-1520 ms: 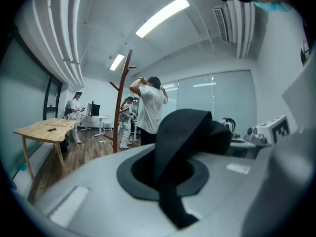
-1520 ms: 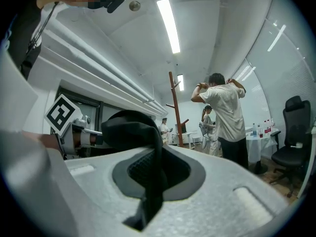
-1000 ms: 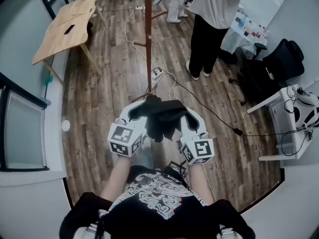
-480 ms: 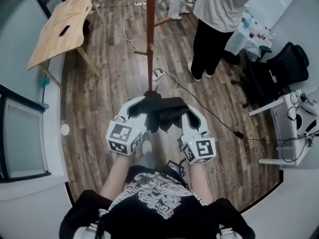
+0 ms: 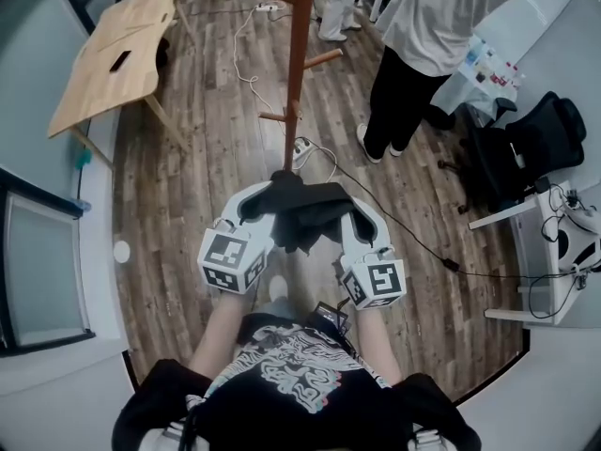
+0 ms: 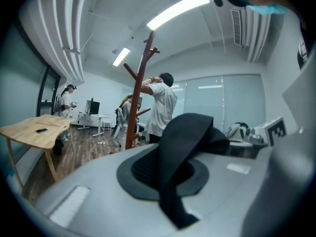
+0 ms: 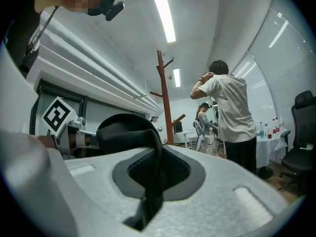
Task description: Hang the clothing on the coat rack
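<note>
Now the step in hand is, as I judge it, to bring the black garment (image 5: 305, 216) up to the wooden coat rack (image 5: 298, 45), which stands just beyond the grippers. The garment hangs bunched between the two grippers, near the person's chest and not touching the rack. The left gripper (image 5: 255, 216) has its jaws closed on a strip of the black cloth, and the right gripper (image 5: 355, 224) is clamped on another fold in the same way; each gripper view shows the fabric running through the pads.

To do it well, I would keep both grips firm and draw the grippers a little apart, so that the cloth opens and a collar or loop can be found. The garment must be lifted to the height of a free peg; the short peg (image 5: 274, 116) on the left side of the pole is the nearest one. Only when the cloth sits over the peg should the jaws release. A standing person (image 5: 423, 54) is near the rack on the right, and a cable (image 5: 376, 191) lies on the floor by its base, so the approach needs care.

Regarding writing: the cubes on the grippers carry only black and white square markers, the carrier's T-shirt has a white pattern, and no word or brand is readable
</note>
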The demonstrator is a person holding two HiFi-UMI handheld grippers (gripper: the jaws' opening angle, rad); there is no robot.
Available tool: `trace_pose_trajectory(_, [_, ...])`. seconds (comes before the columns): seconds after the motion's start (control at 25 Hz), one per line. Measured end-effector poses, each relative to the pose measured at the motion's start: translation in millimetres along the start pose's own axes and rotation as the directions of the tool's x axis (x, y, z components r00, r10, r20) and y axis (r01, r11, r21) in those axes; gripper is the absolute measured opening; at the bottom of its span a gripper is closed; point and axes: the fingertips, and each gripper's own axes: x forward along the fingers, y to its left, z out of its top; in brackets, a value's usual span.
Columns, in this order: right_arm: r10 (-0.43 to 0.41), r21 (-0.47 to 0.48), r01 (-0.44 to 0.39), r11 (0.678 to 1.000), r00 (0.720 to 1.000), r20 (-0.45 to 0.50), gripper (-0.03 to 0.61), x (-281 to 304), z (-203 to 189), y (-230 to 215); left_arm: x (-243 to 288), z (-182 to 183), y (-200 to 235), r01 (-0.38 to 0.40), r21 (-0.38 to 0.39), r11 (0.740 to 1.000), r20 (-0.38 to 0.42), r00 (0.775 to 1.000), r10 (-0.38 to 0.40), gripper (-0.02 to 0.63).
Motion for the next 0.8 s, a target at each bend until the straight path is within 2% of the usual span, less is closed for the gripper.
trace_pose_trajectory(0.4, [-0.026,0.007,0.026,1.000,1.000,0.015,0.015,44.9,-1.4,-1.8,18.7,10.2,36.5,0.026,0.013,1.000,0.008,1.000,-0.026,0.006])
trace_pose_trajectory(0.8, [-0.048,-0.001,0.048,0.999,0.999,0.023,0.015,60.1,3.9,6.5,20.1,17.0,53.8,0.063,0.018,0.998,0.011,0.998,-0.063,0.007])
